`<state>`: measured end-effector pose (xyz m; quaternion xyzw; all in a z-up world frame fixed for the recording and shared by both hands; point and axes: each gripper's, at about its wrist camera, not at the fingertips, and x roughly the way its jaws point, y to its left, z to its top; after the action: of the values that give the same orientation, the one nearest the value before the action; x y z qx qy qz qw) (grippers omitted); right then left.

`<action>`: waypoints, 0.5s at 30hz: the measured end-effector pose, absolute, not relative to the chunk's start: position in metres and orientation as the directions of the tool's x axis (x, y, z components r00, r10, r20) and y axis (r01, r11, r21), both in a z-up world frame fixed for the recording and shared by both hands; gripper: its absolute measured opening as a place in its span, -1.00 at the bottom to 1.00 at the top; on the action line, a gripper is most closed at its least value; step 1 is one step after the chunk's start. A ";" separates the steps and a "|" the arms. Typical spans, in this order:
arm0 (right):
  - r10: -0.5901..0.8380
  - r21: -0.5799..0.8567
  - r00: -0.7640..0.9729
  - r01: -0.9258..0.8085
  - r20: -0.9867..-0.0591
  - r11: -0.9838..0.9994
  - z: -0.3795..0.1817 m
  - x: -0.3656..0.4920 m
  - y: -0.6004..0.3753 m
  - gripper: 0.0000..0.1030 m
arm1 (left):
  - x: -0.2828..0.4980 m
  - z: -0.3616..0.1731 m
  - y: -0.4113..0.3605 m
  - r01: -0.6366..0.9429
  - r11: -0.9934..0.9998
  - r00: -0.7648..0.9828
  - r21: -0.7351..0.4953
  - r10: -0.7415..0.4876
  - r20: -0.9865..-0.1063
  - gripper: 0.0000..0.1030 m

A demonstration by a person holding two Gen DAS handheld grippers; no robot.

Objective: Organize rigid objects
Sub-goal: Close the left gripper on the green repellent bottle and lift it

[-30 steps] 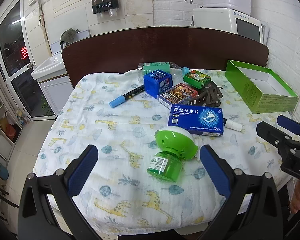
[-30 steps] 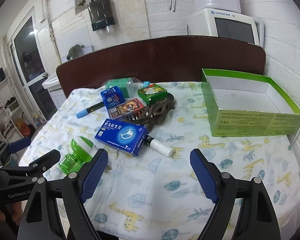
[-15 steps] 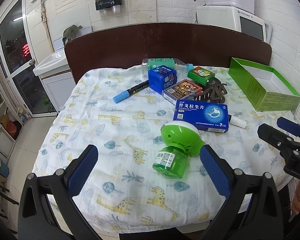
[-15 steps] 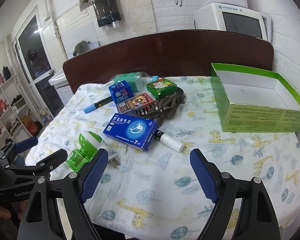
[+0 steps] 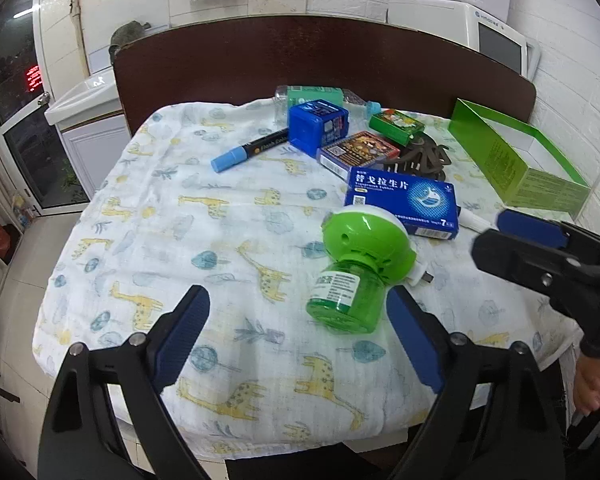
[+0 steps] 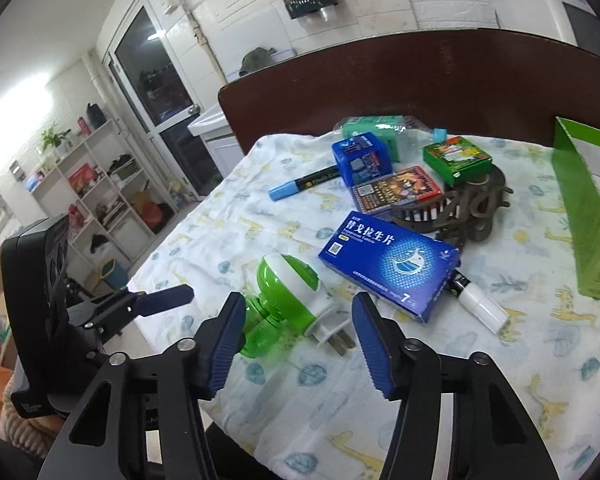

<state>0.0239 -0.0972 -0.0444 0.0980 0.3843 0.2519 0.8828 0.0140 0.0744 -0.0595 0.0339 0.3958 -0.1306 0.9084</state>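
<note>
Left claw (image 5: 296,340): fingers spread wide, holding nothing, low over the near edge of the worktop (image 5: 148,248). Right claw (image 6: 298,344): also spread and empty, its fingers straddling the near end of the green plug-in vaporiser (image 6: 288,300) without visible contact.

Key relation: the vaporiser lies tipped on its side near the front edge. In the right wrist view it sits directly ahead of the right claw, between the two fingers; in the left wrist view it lies ahead and to the right of centre (image 5: 356,268), just beside the left claw's right finger. Long axis runs from the bottle end at near left to the white-and-green cap at far right, plug prongs pointing near-right. Judgement: the right claw is the nearer and better aligned; it would close across the bottle or plug body.

Left to right beyond it: blue-capped marker (image 5: 252,150), blue cube box (image 5: 318,126), flat card box (image 5: 358,154), blue medicine carton (image 5: 402,200) just behind the vaporiser's cap, small white tube (image 6: 480,304), open green box (image 5: 520,164) at far right, seemingly empty.

Surface: giraffe-print cloth, soft and wrinkled; may drag. Room: dark headboard-like panel behind, tiled wall, shelving at left.
</note>
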 end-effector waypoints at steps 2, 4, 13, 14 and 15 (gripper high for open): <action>0.531 0.369 0.561 -0.383 -0.635 0.847 -0.048 0.030 -0.092 0.10 | 0.016 -0.064 0.074 0.289 0.955 0.631 -0.068 -0.244 -0.737 0.50; 0.544 0.379 0.548 -0.394 -0.635 0.838 -0.051 0.035 -0.089 0.10 | 0.019 -0.068 0.073 0.301 0.950 0.612 -0.083 -0.259 -0.747 0.39; 0.567 0.408 0.464 -0.403 -0.680 0.819 -0.069 0.069 -0.080 0.10 | 0.028 -0.075 0.069 0.341 0.934 0.570 -0.104 -0.294 -0.767 0.41; 0.574 0.418 0.455 -0.402 -0.681 0.815 -0.072 0.073 -0.079 0.10 | 0.029 -0.076 0.068 0.343 0.933 0.564 -0.107 -0.296 -0.771 0.39; 0.576 0.423 0.444 -0.399 -0.687 0.813 -0.074 0.075 -0.077 0.10 | 0.031 -0.077 0.068 0.346 0.931 0.555 -0.114 -0.301 -0.775 0.33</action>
<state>0.0755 -0.0775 -0.0742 0.0999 0.4411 0.2888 0.8438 0.0306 0.0682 -0.0769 0.0258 0.4344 -0.1834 0.8815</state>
